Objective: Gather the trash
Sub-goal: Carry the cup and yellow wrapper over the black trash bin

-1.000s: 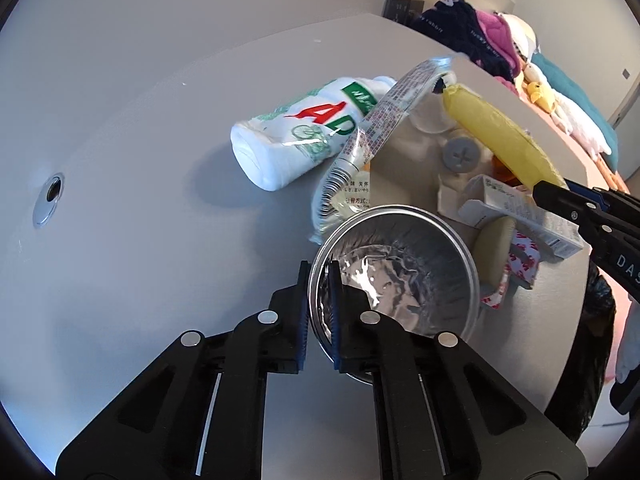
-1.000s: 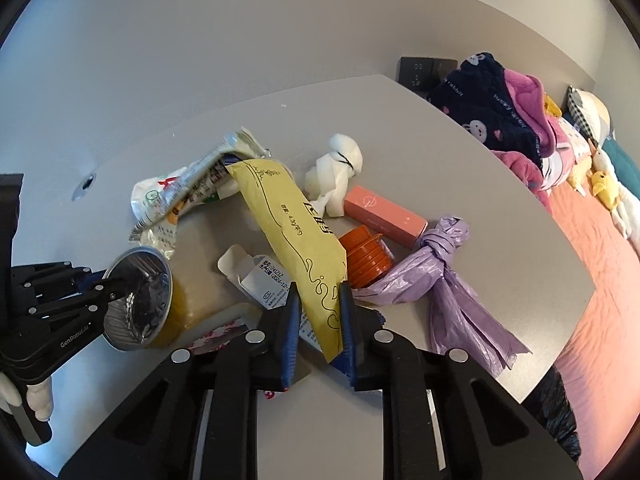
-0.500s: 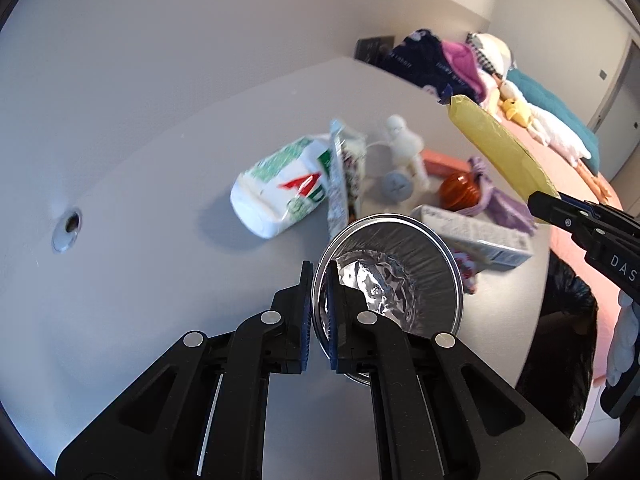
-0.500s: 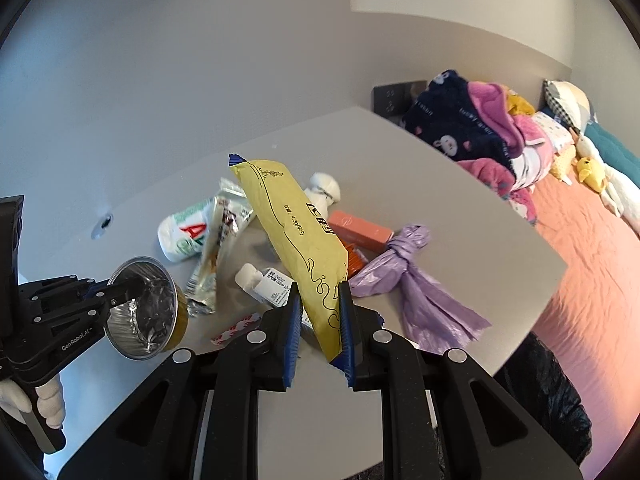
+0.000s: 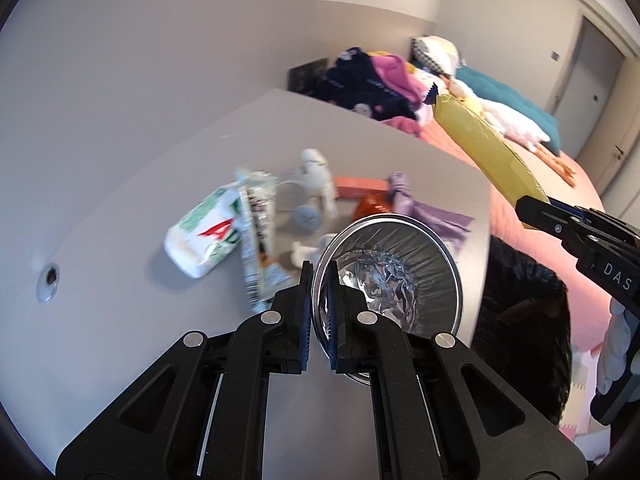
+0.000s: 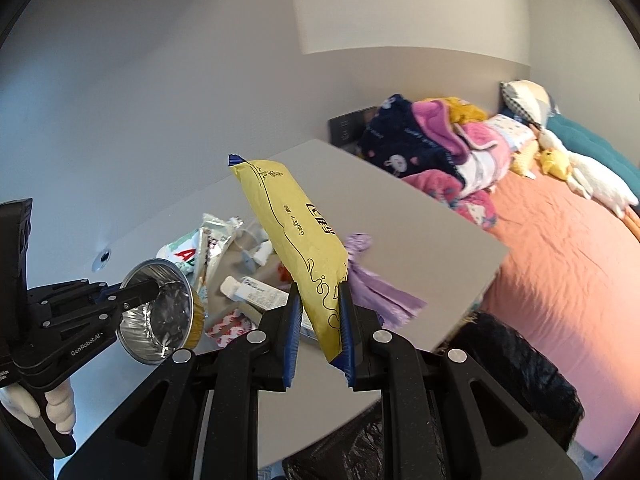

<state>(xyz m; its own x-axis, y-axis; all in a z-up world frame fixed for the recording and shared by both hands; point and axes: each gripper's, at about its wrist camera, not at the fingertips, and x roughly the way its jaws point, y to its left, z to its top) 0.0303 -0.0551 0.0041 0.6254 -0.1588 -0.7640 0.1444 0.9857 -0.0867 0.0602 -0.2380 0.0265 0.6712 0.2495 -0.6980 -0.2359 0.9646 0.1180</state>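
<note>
My left gripper (image 5: 318,300) was clenched on the rim of a round foil cup (image 5: 390,276), one pad inside and one outside, holding it clear above the desk (image 5: 120,280). Crumpled foil lined the cup's bottom; I could see nothing else in it. In the right wrist view its outer wall looked gold, and a gloved hand (image 6: 52,404) carried that gripper.

My right gripper (image 6: 320,324) was grasping the lower end of a long yellow snack packet (image 6: 296,232), which rose slanted away from the fingers with its blue-edged top end in the air, off the desk.

The rest of the trash lay in a loose pile toward the desk's far right corner: a white packet with red and green print (image 5: 200,240), a silver wrapper (image 5: 256,240) touching it, a small white figure (image 5: 316,180), a pink box (image 5: 358,188), something orange beside it, a knotted purple bag (image 6: 372,284) nearest the right edge, and a small white carton (image 6: 252,290).

Below the desk's right edge sat a black bin bag (image 5: 520,320), its mouth open; its contents were too dark to tell. A bed (image 6: 560,260) with piled clothes stood beyond.
</note>
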